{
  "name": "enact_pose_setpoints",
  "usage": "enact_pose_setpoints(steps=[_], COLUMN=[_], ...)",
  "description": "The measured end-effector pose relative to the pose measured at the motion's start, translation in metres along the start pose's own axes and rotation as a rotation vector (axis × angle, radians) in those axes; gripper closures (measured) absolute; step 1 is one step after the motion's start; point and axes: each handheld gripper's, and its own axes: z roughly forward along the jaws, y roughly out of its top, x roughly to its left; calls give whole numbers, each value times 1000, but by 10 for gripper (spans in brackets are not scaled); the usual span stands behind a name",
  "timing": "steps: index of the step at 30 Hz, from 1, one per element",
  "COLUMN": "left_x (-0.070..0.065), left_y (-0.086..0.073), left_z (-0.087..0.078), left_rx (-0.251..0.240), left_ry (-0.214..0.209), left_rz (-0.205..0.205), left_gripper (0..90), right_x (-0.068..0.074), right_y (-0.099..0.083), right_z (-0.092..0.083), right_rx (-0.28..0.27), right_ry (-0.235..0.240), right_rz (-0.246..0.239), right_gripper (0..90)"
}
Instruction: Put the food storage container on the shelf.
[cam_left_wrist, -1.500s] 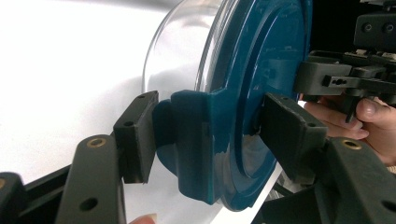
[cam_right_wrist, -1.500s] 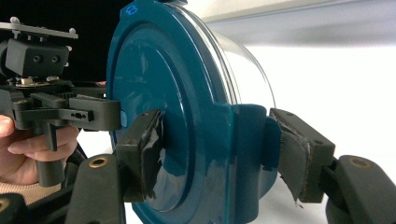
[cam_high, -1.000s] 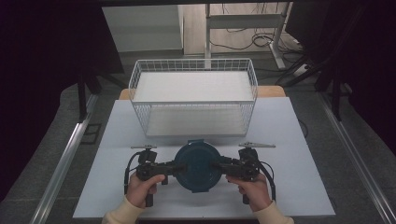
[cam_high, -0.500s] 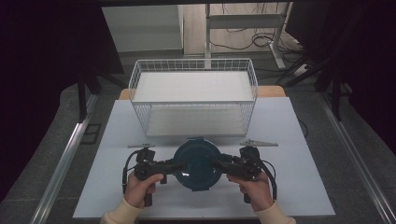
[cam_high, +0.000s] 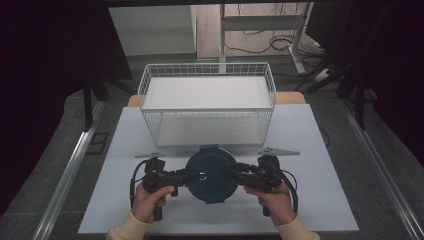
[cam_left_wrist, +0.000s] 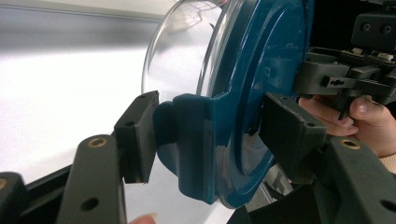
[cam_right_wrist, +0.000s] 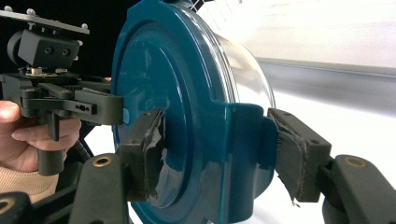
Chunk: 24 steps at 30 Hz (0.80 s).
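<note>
- Left gripper (cam_high: 196, 176) and right gripper (cam_high: 231, 174) each clamp a latch tab of the blue-lidded container (cam_high: 211, 174).
- I'd lift level, evenly, toward the far wire basket (cam_high: 207, 102).

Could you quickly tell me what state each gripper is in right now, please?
Left gripper: shut on the blue-lidded container, at a lid latch.
Right gripper: shut on the same container, at the opposite latch.

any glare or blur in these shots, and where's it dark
High view: dark surround, evenly lit white table, sharp. Left gripper view: reflections on the clear bowl, background blown out. Right gripper view: sheen on the blue lid, table beyond soft and overexposed.
</note>
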Motion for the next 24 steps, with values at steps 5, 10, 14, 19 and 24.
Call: enact_pose_setpoints(steps=[5,10,14,19,24], left_x=[-1,-3,-6,-6,-9], left_y=[1,5,13,26,43], left_z=[-1,-4,-8,-13,-20], left_rx=[-1,-5,-19,-37,-56], left_ry=[1,4,1,7,-1], left_rz=[3,15,26,28,36], left_gripper=[394,394,394,393,393], right_x=[1,3,7,8,13], right_y=[1,3,11,25,48], right_z=[0,-1,-3,0,0], right_rx=[0,-8,-17,-23,-22], right_ry=[0,3,2,6,4], right_rz=[0,-4,-19,-28,-58], right_gripper=[384,387,388,388,388])
